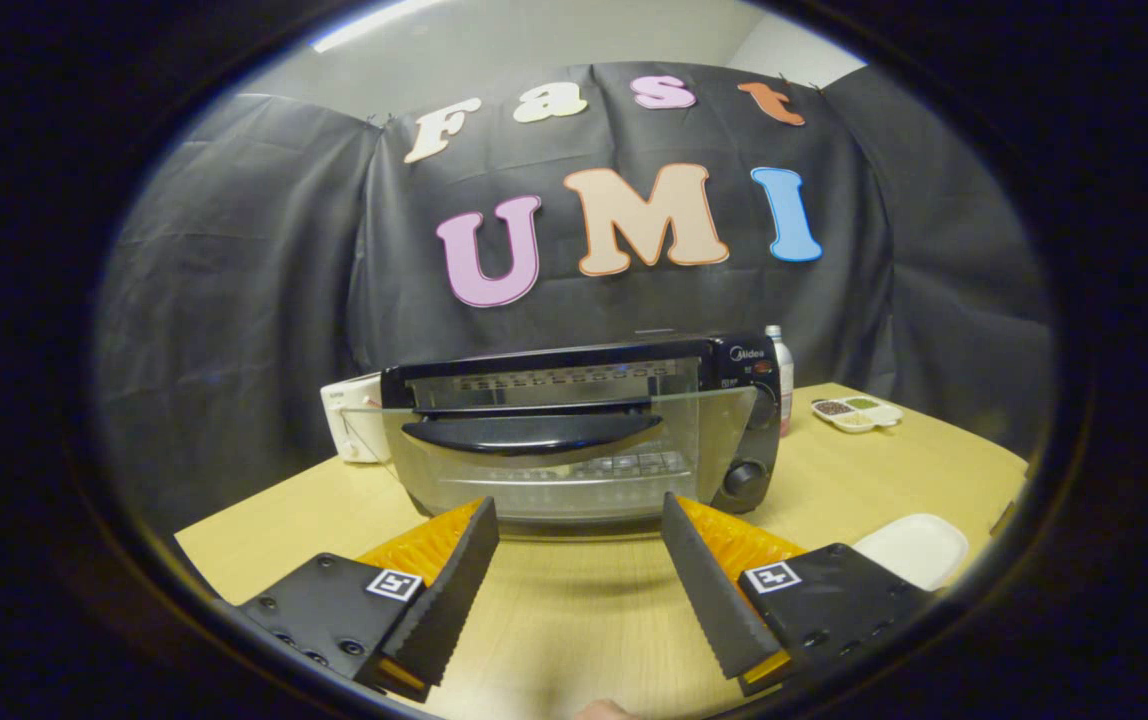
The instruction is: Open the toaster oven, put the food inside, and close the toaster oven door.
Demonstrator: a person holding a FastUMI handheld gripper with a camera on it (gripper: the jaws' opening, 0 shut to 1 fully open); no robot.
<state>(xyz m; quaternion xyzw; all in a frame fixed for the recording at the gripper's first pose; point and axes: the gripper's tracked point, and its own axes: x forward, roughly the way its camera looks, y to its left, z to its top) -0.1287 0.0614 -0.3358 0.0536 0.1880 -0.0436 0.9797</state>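
On the pale wooden tabletop stands a black toaster oven, squarely ahead of the jaws and facing them. Its glass door is hinged at the bottom and leans partway out at the top, so it is neither closed nor lying flat; the long black handle runs across the upper part of the glass. Through the glass a wire rack can be made out inside. Two round knobs sit on the oven's right panel.

The gripper hangs low over the tabletop just short of the oven, its jaws spread wide with only bare wood between them; they hold nothing and touch nothing. The fingers angle outward toward the oven's lower edge.

Behind the oven's left corner is a white appliance, partly hidden. A bottle stands just behind the right corner. Farther right lies a small divided dish with dark and green contents. A white plate rests close beside the right finger; whether it carries any food cannot be told.
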